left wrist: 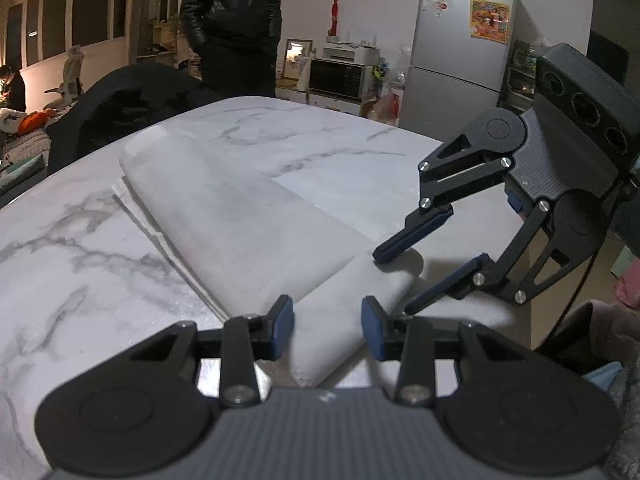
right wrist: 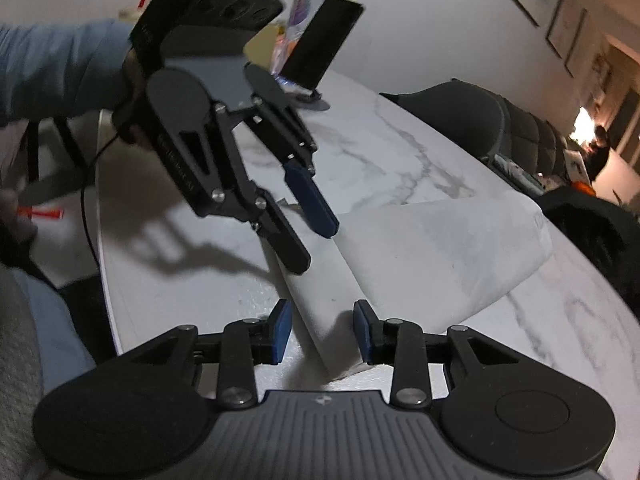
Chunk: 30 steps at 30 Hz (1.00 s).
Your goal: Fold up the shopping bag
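A white shopping bag (left wrist: 248, 216) lies flat on the marble table (left wrist: 60, 248), with one side flap folded over its length. Its near corner sits between the blue pads of my left gripper (left wrist: 328, 328), which is open just above it. My right gripper (left wrist: 394, 282) comes in from the right, open, its upper fingertip touching the bag's edge. In the right wrist view the bag (right wrist: 440, 248) stretches away to the right, and a folded strip of it lies between the fingers of my open right gripper (right wrist: 322, 332). My left gripper (right wrist: 316, 246) hovers open over the same fold.
A person in a black jacket (left wrist: 232, 28) stands beyond the table's far edge. Dark clothing (left wrist: 132, 100) is piled at the far left. A fridge (left wrist: 464, 40) and a microwave (left wrist: 340, 76) stand behind. A phone on a stand (right wrist: 320, 48) and a dark chair (right wrist: 456, 116) are by the table (right wrist: 400, 148).
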Motion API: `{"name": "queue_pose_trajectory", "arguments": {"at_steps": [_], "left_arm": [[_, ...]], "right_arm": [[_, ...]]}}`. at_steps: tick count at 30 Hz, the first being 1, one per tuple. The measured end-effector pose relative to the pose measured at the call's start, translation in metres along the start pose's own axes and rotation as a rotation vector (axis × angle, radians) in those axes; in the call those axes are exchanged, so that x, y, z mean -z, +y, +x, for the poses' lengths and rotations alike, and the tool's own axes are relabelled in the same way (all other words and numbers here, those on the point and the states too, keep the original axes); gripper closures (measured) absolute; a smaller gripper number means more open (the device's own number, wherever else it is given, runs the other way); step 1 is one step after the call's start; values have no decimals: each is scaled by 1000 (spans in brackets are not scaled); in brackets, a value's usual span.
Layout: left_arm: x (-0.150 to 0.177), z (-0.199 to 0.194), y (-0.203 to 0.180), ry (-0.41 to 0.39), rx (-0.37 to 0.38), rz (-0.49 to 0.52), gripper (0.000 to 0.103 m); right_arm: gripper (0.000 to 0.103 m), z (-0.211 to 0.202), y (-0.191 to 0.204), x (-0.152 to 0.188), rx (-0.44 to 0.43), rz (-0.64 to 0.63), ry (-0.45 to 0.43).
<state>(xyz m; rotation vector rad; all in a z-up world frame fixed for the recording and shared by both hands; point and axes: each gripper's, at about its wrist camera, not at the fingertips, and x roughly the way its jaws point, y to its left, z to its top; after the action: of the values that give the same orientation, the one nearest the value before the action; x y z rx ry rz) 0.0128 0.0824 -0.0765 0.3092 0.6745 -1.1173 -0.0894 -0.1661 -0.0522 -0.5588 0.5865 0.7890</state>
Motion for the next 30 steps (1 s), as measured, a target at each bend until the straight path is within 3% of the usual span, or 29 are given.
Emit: {"name": "queue_pose_trajectory", "arguments": {"at_steps": [4, 11, 23, 30], "left_arm": [[-2, 1, 1, 9, 15, 12, 67], [-3, 3, -2, 22, 43, 81, 60], [0, 11, -11, 27, -2, 208, 57], [-2, 12, 2, 16, 5, 128, 62]], "right_arm": [[71, 5, -8, -1, -21, 10, 11], [71, 12, -37, -2, -114, 166, 27], [71, 17, -77, 15, -243, 461, -35], [71, 12, -85, 24, -278, 549, -70]]}}
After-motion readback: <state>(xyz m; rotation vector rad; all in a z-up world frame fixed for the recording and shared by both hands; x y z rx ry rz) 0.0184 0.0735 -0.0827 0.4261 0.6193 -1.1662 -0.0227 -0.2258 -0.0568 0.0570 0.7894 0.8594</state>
